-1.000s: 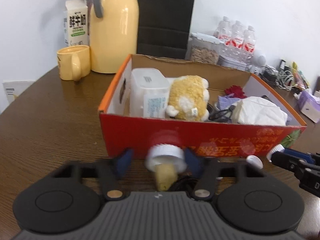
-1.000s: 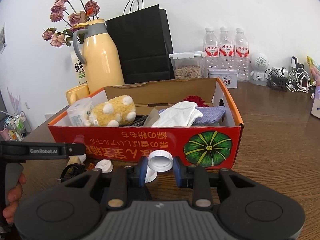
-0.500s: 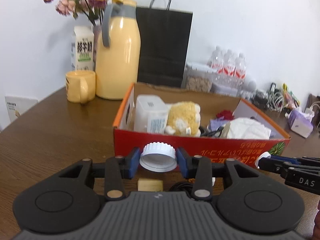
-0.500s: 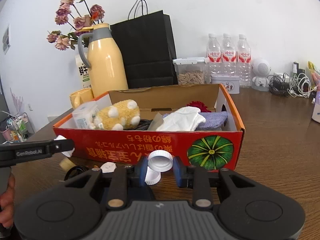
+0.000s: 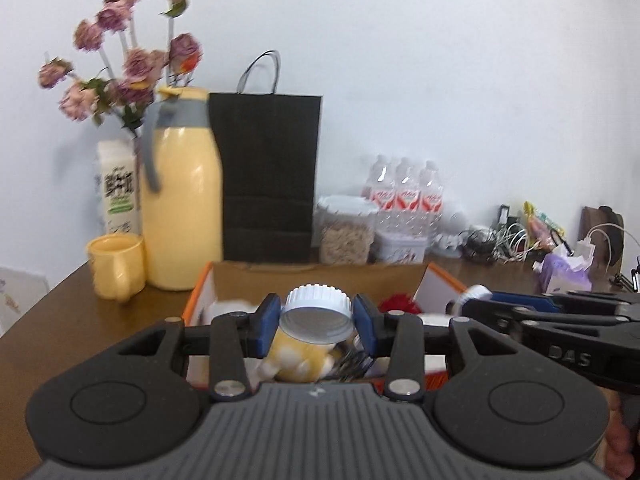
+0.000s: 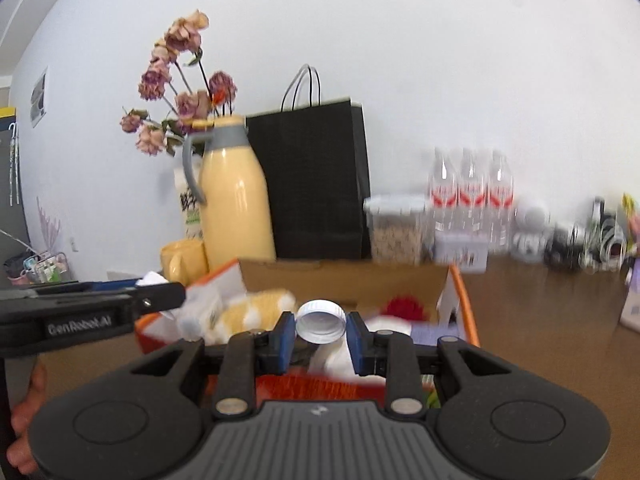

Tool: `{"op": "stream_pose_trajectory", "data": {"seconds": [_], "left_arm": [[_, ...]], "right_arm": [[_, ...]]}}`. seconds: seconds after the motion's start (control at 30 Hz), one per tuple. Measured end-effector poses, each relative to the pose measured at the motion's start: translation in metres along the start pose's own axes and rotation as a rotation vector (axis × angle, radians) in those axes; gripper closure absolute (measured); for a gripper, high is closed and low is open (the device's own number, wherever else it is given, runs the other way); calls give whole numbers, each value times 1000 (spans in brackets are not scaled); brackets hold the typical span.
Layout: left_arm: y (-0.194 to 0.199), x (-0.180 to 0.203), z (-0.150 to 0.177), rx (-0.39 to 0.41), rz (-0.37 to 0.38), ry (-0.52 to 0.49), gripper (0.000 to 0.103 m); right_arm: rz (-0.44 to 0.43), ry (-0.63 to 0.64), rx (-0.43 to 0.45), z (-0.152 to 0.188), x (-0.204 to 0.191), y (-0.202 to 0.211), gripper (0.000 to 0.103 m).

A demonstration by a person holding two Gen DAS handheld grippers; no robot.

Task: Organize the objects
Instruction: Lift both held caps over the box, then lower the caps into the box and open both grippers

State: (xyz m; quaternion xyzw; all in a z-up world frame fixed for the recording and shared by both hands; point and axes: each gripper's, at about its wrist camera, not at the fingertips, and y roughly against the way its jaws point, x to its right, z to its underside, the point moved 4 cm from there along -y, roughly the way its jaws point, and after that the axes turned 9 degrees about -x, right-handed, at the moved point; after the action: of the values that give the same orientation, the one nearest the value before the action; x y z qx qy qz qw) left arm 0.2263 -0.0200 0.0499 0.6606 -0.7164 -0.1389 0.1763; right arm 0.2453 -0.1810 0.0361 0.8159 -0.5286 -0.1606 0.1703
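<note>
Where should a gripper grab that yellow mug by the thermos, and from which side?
Judging by its pose, grip the mug across its rim wall, coming from above: it stands upright with its mouth open. Its handle faces the front, but the thermos crowds its right side, so a side approach looks tighter.

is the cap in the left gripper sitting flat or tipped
Tipped. The white cap, clamped in the left gripper, shows its hollow underside tilted toward the camera, ribbed rim highest at the far edge.
</note>
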Motion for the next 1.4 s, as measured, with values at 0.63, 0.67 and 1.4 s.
{"op": "stream_pose_trajectory", "data": {"seconds": [0.63, 0.67, 1.4], "left_arm": [[-78, 9, -7, -41, -102, 10, 61], [-78, 9, -6, -40, -104, 11, 61], [-50, 3, -11, 77, -160, 15, 0]], "right_arm": [[106, -75, -49, -3, 45, -81, 76], [108, -69, -53, -2, 43, -80, 76], [142, -63, -52, 2, 41, -68, 1]]}}
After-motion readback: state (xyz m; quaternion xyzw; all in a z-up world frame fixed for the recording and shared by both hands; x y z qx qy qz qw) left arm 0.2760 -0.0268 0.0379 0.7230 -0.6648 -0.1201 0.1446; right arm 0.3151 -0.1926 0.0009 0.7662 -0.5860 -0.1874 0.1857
